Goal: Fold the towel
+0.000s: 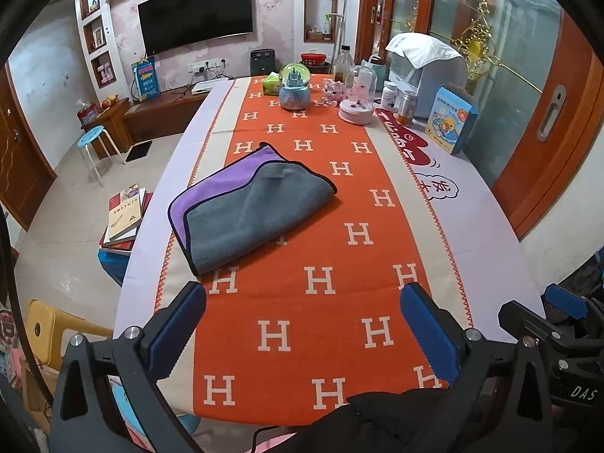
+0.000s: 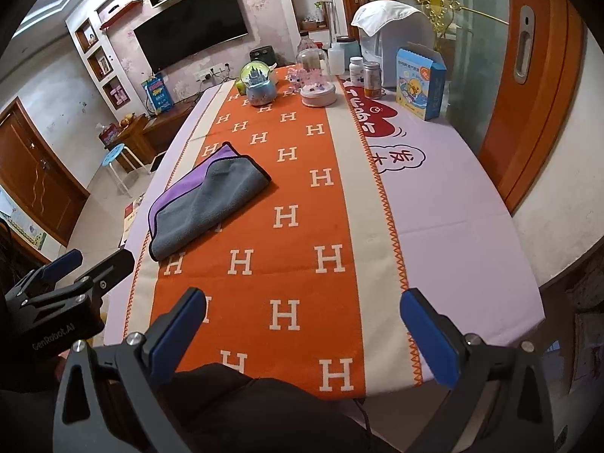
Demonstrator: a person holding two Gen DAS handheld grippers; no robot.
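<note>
A grey and purple towel (image 1: 249, 207) lies folded on the orange H-patterned runner (image 1: 321, 249), left of the table's middle; it also shows in the right wrist view (image 2: 204, 204). My left gripper (image 1: 304, 324) is open and empty, held above the near end of the table, short of the towel. My right gripper (image 2: 302, 332) is open and empty, above the near edge, to the right of the towel. The left gripper shows at the left edge of the right wrist view (image 2: 90, 260), and the right gripper at the right edge of the left wrist view (image 1: 543, 305).
At the table's far end stand a snow globe (image 1: 294, 88), a glass dome ornament (image 1: 358, 94), bottles (image 1: 389, 96), a blue carton (image 1: 451, 120) and a white appliance (image 1: 426, 71). Books (image 1: 124, 219) lie on a stool to the left. A blue stool (image 1: 90, 139) stands on the floor.
</note>
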